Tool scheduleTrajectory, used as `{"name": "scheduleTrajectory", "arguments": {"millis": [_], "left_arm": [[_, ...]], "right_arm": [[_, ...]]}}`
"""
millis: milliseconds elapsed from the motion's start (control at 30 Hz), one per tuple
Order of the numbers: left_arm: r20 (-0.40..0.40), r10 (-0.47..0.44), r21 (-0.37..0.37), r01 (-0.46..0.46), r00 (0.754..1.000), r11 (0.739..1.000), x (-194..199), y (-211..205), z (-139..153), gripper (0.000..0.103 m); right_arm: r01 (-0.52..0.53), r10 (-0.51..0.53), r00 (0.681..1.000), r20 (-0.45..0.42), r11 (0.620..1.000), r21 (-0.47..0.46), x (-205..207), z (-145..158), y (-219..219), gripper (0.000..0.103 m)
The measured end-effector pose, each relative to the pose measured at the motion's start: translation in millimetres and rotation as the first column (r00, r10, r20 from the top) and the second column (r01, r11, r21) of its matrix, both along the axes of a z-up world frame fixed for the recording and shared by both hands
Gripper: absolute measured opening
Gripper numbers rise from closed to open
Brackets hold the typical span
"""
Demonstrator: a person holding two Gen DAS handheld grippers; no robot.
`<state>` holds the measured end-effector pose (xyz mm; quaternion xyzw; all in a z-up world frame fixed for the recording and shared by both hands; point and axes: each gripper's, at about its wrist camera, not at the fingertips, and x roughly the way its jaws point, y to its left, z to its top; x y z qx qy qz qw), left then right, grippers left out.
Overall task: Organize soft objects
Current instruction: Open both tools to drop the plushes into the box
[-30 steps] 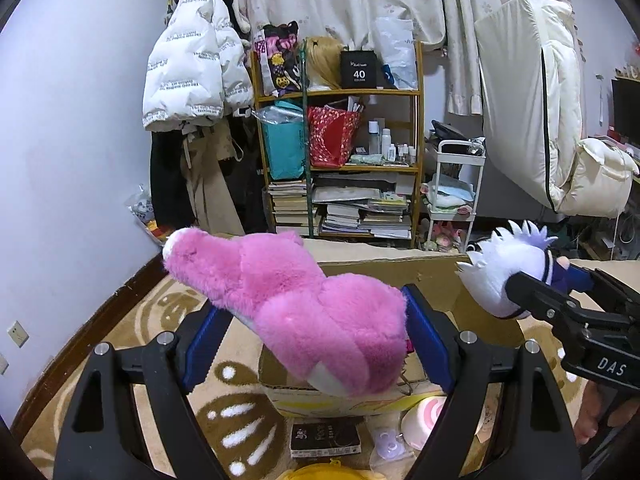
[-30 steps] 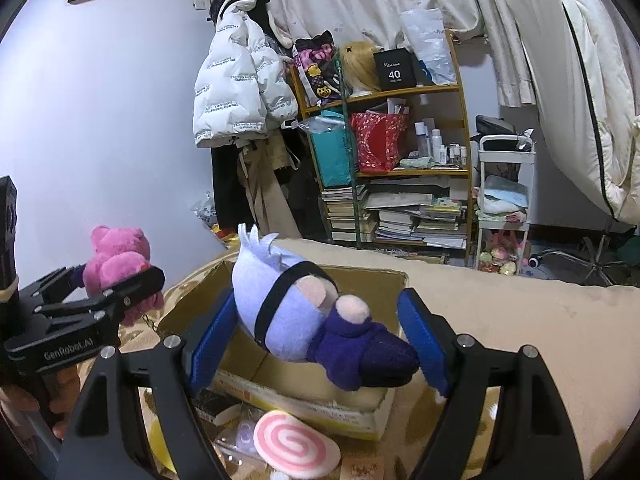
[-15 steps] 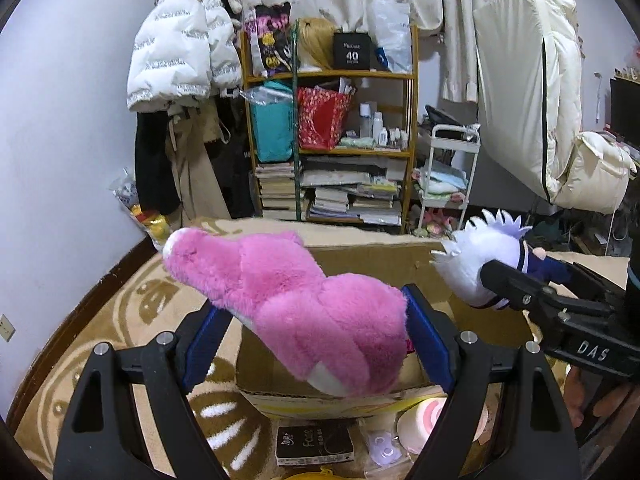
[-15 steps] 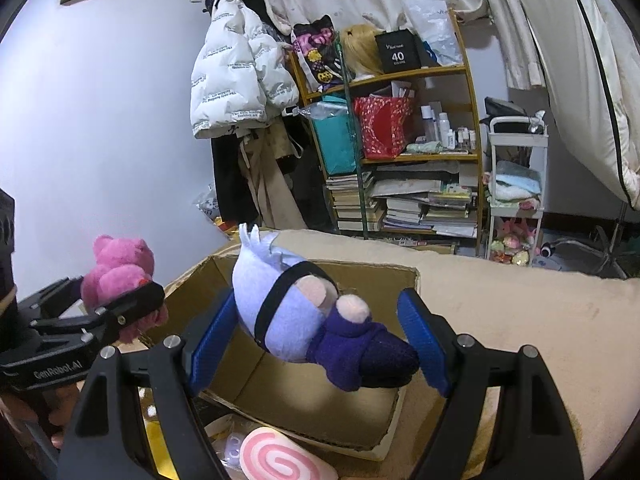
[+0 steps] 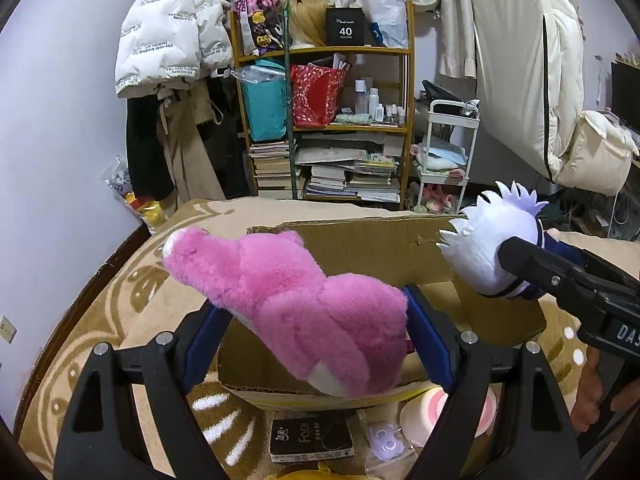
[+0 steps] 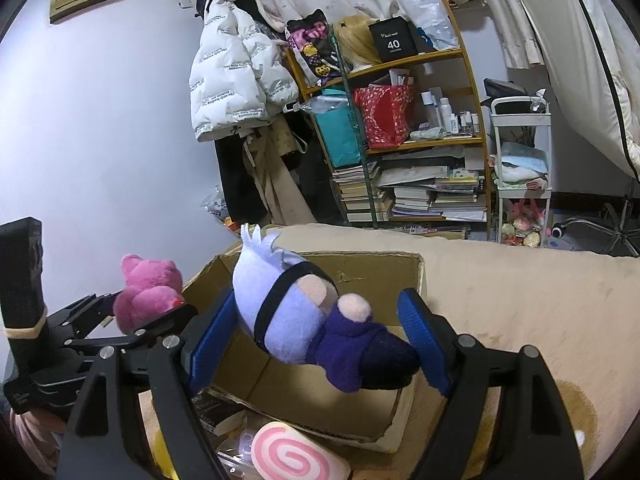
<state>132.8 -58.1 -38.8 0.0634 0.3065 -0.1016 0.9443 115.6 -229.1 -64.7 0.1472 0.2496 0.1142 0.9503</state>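
Pink furry plush toy (image 5: 304,312) sits clamped between the blue pads of the left hand-held gripper (image 5: 316,344), its head end sticking out forward and left, above the near edge of an open brown cardboard box (image 5: 360,248). Lavender spiky-haired plush doll with dark purple body (image 6: 304,316) is gripped in the right hand-held gripper (image 6: 316,344), both pads pressing on it, held over the same box's interior. Box rests on a tan patterned rug (image 5: 100,320). Pink-and-white swirl cushion (image 6: 296,456) lies on the floor just beside the box's near wall.
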Motion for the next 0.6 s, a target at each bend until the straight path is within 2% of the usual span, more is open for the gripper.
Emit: {"name": "scheduleTrajectory", "arguments": {"millis": [267,433,500,600], "left_arm": [[-0.034,0.009,-0.001,-0.009,0.999,1.0,7,-1,-5,0.086],[-0.041,0.022,-0.001,-0.022,0.999,1.0,5,1,-6,0.093],[-0.029,0.027,0.011,-0.027,0.999,1.0,2,2,-5,0.099],[-0.013,0.037,0.026,-0.036,0.999,0.999,-3,2,-3,0.099]], "right_arm": [[-0.003,0.004,1.0,-0.022,0.999,0.032,0,-5,-3,0.087],[0.009,-0.008,0.999,-0.034,0.999,0.043,0,-7,-7,0.087],[0.016,-0.014,0.999,-0.037,0.999,0.047,-2,-6,-8,0.088],[0.03,-0.029,0.999,-0.035,0.998,0.05,-7,-4,-11,0.096]]}}
